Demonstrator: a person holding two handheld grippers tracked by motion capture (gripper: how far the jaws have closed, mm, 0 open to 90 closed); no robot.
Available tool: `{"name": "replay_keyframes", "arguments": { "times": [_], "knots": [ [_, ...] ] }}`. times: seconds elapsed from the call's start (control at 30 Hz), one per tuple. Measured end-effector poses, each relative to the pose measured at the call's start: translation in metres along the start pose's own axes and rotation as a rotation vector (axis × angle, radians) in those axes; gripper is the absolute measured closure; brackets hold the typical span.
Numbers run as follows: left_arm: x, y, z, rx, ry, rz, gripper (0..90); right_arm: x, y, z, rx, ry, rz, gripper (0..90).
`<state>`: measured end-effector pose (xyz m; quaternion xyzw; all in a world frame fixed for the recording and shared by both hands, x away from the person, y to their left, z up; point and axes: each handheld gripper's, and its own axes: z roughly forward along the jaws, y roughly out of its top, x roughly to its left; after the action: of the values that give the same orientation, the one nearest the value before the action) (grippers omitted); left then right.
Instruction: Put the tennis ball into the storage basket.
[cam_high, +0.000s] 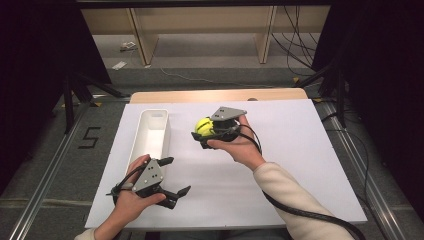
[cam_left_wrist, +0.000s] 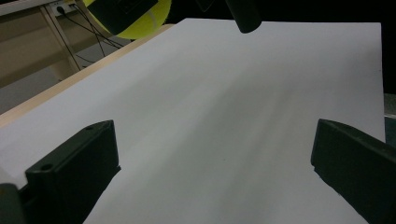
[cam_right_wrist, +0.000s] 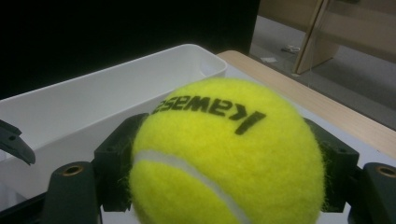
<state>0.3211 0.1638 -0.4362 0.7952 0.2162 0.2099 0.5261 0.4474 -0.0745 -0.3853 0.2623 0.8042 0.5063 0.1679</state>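
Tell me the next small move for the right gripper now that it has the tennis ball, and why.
Probably carry it left until it is over the white bin, then open. The right gripper is shut on the tennis ball, held off the table beside the bin, whose inside looks bare. The left gripper rests open near the bin's near end, so its jaw tip there may need watching.

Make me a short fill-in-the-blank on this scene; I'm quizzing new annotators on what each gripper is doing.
1. The right gripper is shut on a yellow ____ ball.
2. The left gripper has its jaws ____, with nothing between them.
3. The long white bin lies to the ____ of the held ball in the high view.

Missing words: tennis; open; left
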Motion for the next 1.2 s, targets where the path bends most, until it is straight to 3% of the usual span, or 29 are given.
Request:
{"name": "replay_keyframes", "arguments": {
  "times": [0.13,0.17,0.23,0.47,0.57,0.7,0.73,1.2],
  "knots": [
    [0.0,0.0,0.0,-0.001,-0.001,0.001,0.4,0.002,0.004,0.002,-0.003,0.005,-0.007,26.3],
    [0.008,0.003,-0.003,-0.006,0.12,0.12,0.4,0.002,0.004,0.002,-0.004,0.006,-0.01,26.3],
    [0.013,0.005,-0.001,-0.001,0.026,0.183,0.4,0.003,0.005,0.003,-0.004,0.008,-0.008,26.3],
    [0.009,0.004,-0.001,-0.001,0.028,0.133,0.4,0.003,0.005,0.005,-0.002,0.008,-0.009,26.4],
    [0.01,0.004,-0.001,0.001,0.026,0.15,0.4,0.003,0.006,0.006,-0.002,0.009,-0.007,26.4],
    [0.009,0.004,-0.001,0.0,0.025,0.139,0.4,0.003,0.006,0.007,-0.003,0.008,-0.006,26.4],
    [-0.001,0.0,0.0,0.001,-0.011,-0.004,0.4,0.003,0.006,0.007,-0.004,0.008,-0.003,26.4],
    [-0.001,0.0,-0.001,-0.001,-0.009,-0.001,0.4,0.006,0.014,0.011,-0.006,0.012,-0.017,26.4]
  ]
}}
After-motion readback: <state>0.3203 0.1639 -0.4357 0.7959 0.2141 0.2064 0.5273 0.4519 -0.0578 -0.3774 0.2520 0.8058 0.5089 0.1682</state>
